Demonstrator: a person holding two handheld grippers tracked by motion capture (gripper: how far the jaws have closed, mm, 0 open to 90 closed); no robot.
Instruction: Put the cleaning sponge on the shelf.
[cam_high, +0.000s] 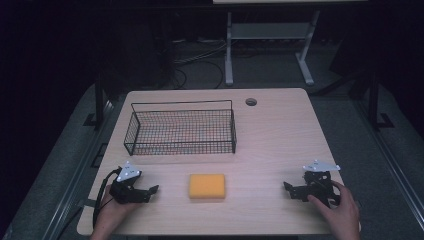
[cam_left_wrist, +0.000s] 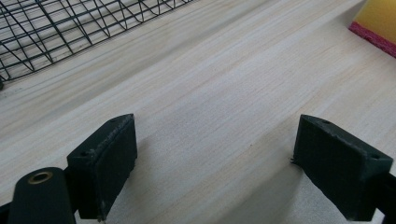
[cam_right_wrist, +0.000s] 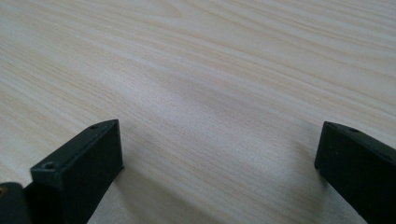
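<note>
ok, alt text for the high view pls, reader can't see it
A yellow sponge lies on a light wooden table, between the open left gripper and right gripper, each held by a hand. An empty black wire basket sits behind the sponge.

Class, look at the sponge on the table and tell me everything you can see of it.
The sponge is a flat rectangular block with rounded corners, yellow-orange on top; the left gripper view shows a thin red-pink layer along its underside edge. It looks soft and foam-like. It lies flat on the wooden table, in front of the wire basket, between the two grippers. Nothing but the table touches it.
</note>
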